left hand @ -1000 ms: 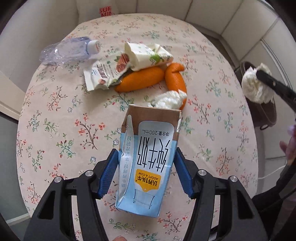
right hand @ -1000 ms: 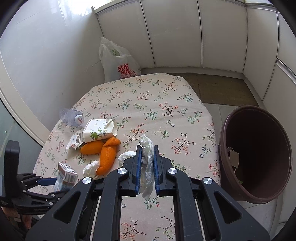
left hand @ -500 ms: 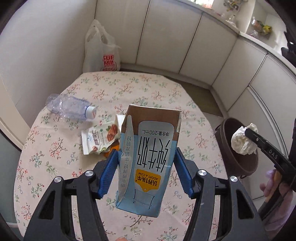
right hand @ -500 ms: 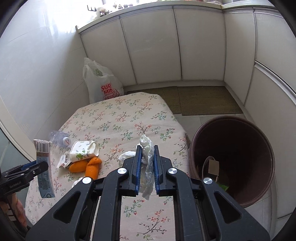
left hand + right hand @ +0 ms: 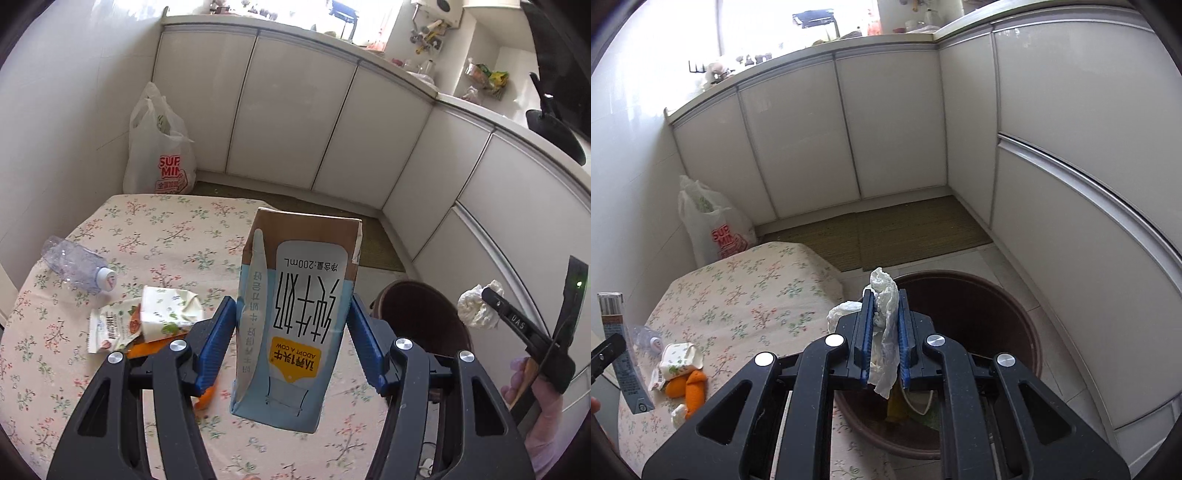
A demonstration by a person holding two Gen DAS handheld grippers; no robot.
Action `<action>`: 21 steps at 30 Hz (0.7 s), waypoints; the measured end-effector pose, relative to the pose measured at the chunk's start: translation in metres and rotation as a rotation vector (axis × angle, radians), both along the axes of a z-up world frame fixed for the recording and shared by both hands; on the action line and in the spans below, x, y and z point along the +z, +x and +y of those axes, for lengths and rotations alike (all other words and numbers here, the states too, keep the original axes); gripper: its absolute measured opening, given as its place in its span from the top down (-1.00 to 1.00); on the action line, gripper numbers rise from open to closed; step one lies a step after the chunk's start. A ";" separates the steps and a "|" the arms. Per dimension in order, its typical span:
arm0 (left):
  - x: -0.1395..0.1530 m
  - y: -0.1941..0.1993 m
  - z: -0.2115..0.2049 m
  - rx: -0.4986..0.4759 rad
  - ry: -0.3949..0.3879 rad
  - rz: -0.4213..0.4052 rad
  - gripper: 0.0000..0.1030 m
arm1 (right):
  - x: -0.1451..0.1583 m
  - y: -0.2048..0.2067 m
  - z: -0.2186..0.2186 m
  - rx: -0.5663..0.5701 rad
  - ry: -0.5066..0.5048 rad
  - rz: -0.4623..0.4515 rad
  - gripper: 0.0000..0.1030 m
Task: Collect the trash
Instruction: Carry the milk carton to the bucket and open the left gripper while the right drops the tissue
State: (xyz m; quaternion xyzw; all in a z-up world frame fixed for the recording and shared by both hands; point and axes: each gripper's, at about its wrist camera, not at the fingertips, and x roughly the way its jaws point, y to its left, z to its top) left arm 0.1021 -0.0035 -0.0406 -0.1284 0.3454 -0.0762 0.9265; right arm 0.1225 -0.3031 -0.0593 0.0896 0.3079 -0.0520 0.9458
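My left gripper (image 5: 291, 328) is shut on a blue and brown 200 mL milk carton (image 5: 295, 314) and holds it in the air above the floral table (image 5: 162, 236). My right gripper (image 5: 884, 317) is shut on a crumpled white tissue (image 5: 882, 306) and holds it over the brown bin (image 5: 990, 325). The bin also shows in the left wrist view (image 5: 417, 310), right of the table. The right gripper with the tissue (image 5: 476, 306) shows there too, and the carton shows in the right wrist view (image 5: 620, 347).
On the table lie a clear plastic bottle (image 5: 77, 266), crumpled snack wrappers (image 5: 147, 317), orange peels (image 5: 689, 386) and a small white wad (image 5: 679, 413). A white shopping bag (image 5: 159, 147) stands by the wall. White cabinets ring the room. A mat (image 5: 886, 232) lies on the floor.
Both grippers have risen and tilted up. The left has lifted the carton off the table. The right has carried the tissue from above the table to over the bin.
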 end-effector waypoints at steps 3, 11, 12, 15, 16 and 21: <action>0.003 0.009 -0.030 -0.029 -0.015 -0.010 -0.17 | -0.006 0.006 -0.017 -0.051 -0.028 0.006 0.78; 0.005 0.029 -0.105 -0.124 -0.009 -0.026 -0.17 | -0.013 0.008 -0.055 -0.189 0.001 0.032 -0.30; 0.006 0.031 -0.114 -0.134 -0.008 -0.028 -0.17 | -0.011 0.006 -0.061 -0.210 -0.002 0.029 -0.37; 0.007 0.038 -0.139 -0.161 -0.004 -0.031 -0.18 | -0.007 -0.003 -0.077 -0.281 -0.013 0.023 -0.79; 0.007 0.041 -0.146 -0.168 -0.004 -0.031 -0.18 | -0.007 -0.007 -0.082 -0.303 -0.023 0.020 -0.81; 0.004 0.051 -0.178 -0.202 -0.001 -0.011 -0.18 | -0.002 -0.022 -0.108 -0.390 -0.064 0.022 -0.86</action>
